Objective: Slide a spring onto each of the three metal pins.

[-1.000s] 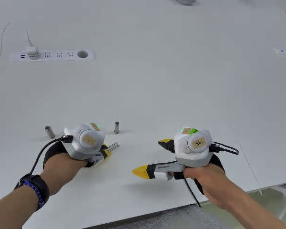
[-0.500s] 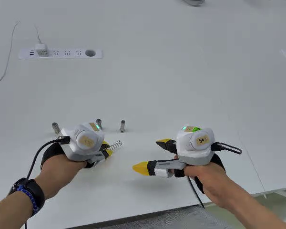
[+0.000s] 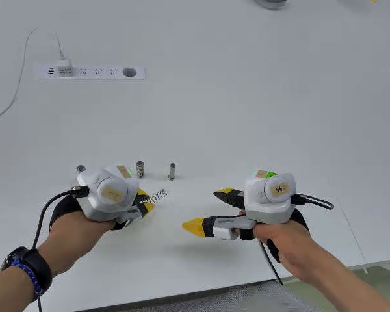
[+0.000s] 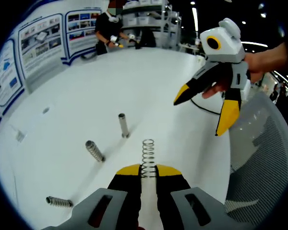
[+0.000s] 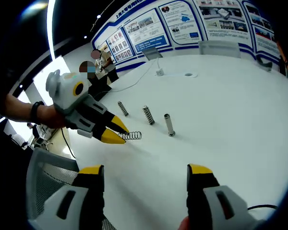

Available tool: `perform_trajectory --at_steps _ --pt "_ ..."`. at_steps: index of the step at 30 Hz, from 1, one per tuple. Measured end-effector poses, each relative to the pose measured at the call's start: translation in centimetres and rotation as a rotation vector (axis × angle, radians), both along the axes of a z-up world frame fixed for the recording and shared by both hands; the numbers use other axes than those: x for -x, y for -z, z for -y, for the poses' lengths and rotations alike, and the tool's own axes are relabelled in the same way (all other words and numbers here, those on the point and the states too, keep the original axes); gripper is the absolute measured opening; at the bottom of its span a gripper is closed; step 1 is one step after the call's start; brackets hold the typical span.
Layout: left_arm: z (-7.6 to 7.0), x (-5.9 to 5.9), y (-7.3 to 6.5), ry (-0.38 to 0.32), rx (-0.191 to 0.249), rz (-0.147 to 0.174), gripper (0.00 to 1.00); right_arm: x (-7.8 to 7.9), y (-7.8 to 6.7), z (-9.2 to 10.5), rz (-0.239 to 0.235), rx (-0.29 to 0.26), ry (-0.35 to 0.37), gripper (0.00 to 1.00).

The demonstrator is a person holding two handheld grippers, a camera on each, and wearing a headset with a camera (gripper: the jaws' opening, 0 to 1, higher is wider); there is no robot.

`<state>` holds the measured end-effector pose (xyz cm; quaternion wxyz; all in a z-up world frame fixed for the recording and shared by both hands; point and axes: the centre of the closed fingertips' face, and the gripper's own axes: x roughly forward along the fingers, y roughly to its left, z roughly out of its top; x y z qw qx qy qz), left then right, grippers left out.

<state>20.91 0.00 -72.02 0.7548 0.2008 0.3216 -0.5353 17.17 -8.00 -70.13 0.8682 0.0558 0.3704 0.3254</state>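
left gripper point(image 3: 144, 202) has drawn back, uncovering a sprung pin point(image 3: 140, 169). its jaws pinch the last spring point(image 4: 147, 152) by one end; right gripper point(image 3: 208, 210) gapes empty. bare pin point(image 4: 123, 125) stands just ahead. advise: upend spring, centre its bore over tip, lower.

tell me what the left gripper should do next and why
Probably swing the left gripper to bring its spring over the bare pin and lower it on; the other two pins already carry springs.
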Motion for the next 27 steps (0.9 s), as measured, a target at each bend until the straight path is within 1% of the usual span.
perform_trajectory --at_steps 5,8,9,11,12,15,20,27 --pt "-0.1 0.4 -0.5 0.008 0.008 0.005 0.1 -0.2 -0.1 -0.3 -0.004 -0.014 -0.006 0.67" --pt "-0.2 0.8 -0.8 0.014 0.013 0.006 0.1 -0.3 -0.1 -0.5 -0.005 -0.016 -0.016 0.66" --pt "-0.2 0.8 -0.9 0.016 0.016 0.004 0.1 -0.3 -0.2 -0.6 -0.005 -0.018 -0.018 0.66" --pt "-0.1 0.9 -1.1 0.006 0.032 -0.011 0.1 -0.3 -0.3 -0.8 -0.006 -0.026 -0.024 0.63" --pt "-0.1 1.0 -1.1 0.007 0.034 -0.011 0.1 -0.3 -0.3 -0.9 -0.007 -0.029 -0.025 0.62" --pt "-0.2 1.3 -1.2 0.018 0.032 -0.004 0.1 -0.4 -0.5 -1.3 -0.008 -0.043 -0.034 0.58" --pt "0.1 1.9 -1.9 0.039 0.039 0.005 0.1 -0.6 -0.8 -2.0 -0.012 -0.067 -0.048 0.54" --pt "1.2 2.7 -2.9 0.077 0.059 0.021 0.1 -0.7 -1.3 -2.7 -0.018 -0.108 -0.057 0.45"
